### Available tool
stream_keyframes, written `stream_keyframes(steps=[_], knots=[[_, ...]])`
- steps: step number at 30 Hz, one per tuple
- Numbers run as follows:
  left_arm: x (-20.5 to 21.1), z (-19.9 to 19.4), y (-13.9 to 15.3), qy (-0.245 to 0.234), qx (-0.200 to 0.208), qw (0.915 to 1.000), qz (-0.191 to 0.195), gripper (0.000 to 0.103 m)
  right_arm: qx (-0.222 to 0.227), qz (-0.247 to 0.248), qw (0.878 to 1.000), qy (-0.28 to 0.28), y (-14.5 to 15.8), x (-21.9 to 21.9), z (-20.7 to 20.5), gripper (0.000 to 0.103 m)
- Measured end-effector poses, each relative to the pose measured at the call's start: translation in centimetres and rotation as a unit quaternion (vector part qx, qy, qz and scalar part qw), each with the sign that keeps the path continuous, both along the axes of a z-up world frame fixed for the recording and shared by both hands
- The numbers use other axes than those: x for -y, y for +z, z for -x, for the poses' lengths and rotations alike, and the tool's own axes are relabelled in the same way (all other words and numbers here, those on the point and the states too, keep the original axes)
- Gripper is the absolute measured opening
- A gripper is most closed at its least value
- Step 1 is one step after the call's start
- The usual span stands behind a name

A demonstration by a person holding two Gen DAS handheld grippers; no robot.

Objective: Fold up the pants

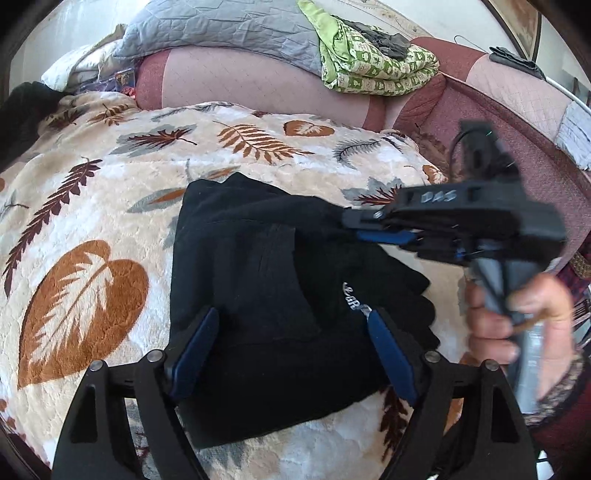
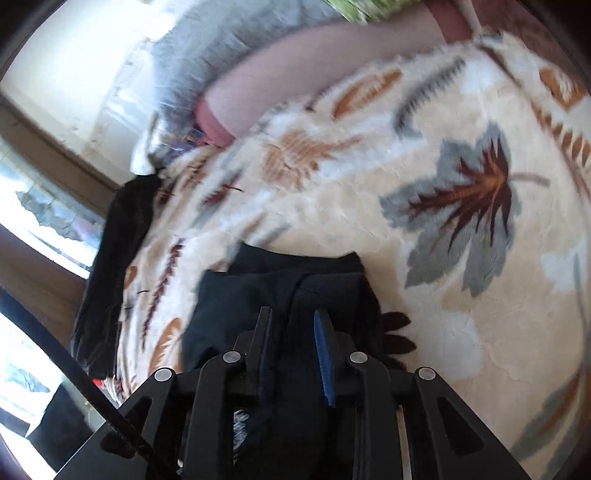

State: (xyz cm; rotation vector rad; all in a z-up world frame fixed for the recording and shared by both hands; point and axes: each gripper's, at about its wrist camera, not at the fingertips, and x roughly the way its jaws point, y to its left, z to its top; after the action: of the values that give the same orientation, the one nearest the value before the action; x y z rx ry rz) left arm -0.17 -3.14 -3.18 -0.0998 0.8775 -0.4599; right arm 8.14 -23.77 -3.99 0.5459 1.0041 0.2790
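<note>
The black pants (image 1: 266, 295) are lying folded into a thick bundle on the leaf-print blanket (image 1: 92, 206) — white lettering is showing near their right edge.

The left gripper (image 1: 291, 350) is hovering over the near part of the bundle with its 2 blue pads (image 1: 195, 347) spread wide, nothing pressed between them.

The right gripper (image 2: 291, 354) is reaching in from the right side, its tips meeting the bundle's far right corner. Its jaws are standing at a narrow gap; dark cloth is sitting between them, though in the blurred right wrist view I cannot tell whether the pads are pinching it. A hand (image 1: 517, 321) is wrapping around that gripper's grip.

Beyond the blanket, a pink quilted cover (image 1: 236, 81) is stretching across, with a grey pillow (image 1: 221, 33) and a green patterned cloth (image 1: 369, 62) resting on it.
</note>
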Motion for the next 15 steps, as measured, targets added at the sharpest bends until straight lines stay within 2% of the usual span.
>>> stream_keyframes(steps=[1,3,5,7,11,15], knots=[[-0.4,0.1,0.5,-0.003,-0.008,0.9999,0.008,0.082,-0.013,-0.007,1.0,-0.006,-1.1,0.2,-0.5,0.024],[-1.6,0.4,1.8,-0.007,-0.016,0.9992,0.037,0.082,-0.008,-0.02,1.0,-0.014,-1.2,0.6,-0.3,0.024],[-3.7,0.5,3.4,0.009,-0.013,0.9972,0.074,0.082,0.004,-0.014,1.0,-0.017,-0.1,0.9,0.6,0.027],[-5.1,0.3,4.0,0.032,-0.013,0.9956,0.087,0.082,0.03,-0.019,0.999,-0.015,1.4,1.4,2.1,0.033],[-6.7,-0.5,3.1,0.079,-0.04,0.9937,0.069,0.082,0.052,-0.036,0.998,0.011,3.2,1.5,5.8,0.033],[-6.2,-0.4,0.5,0.078,-0.08,0.9922,0.055,0.082,0.062,-0.037,0.996,0.056,3.4,-0.3,9.9,0.033]])
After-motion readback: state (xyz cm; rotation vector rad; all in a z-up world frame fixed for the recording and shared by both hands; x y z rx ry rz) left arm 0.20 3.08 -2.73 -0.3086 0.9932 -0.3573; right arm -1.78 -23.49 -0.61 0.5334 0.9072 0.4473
